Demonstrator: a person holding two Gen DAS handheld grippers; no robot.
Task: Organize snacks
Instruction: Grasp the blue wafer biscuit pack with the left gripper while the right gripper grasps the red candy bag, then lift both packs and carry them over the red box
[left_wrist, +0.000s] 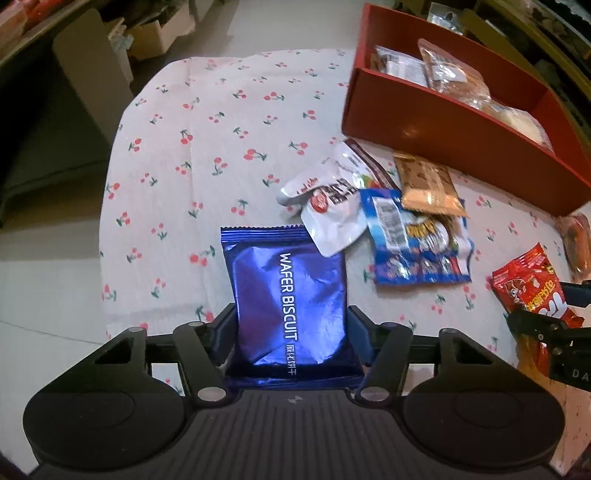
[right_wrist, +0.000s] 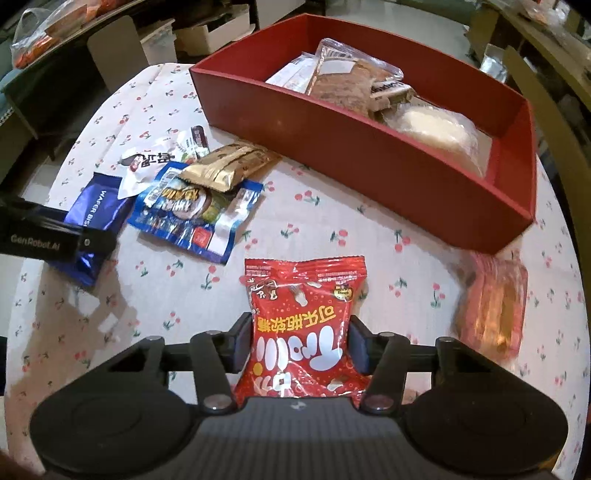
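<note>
A blue "Wafer Biscuit" packet lies flat on the cherry-print tablecloth. My left gripper points steeply down over it, and both pads press on its near sides. In the right wrist view a red candy packet sits between the pads of my right gripper, squeezed at its lower half. The red box stands at the far side and holds several wrapped snacks. The blue packet also shows at the left of that view, under the left gripper's black body.
A white pouch, a blue-and-white bag and a gold packet overlap in a pile between the blue packet and the box. A pink wrapped snack lies right of the red packet. Cardboard boxes and shelves stand beyond the round table's edge.
</note>
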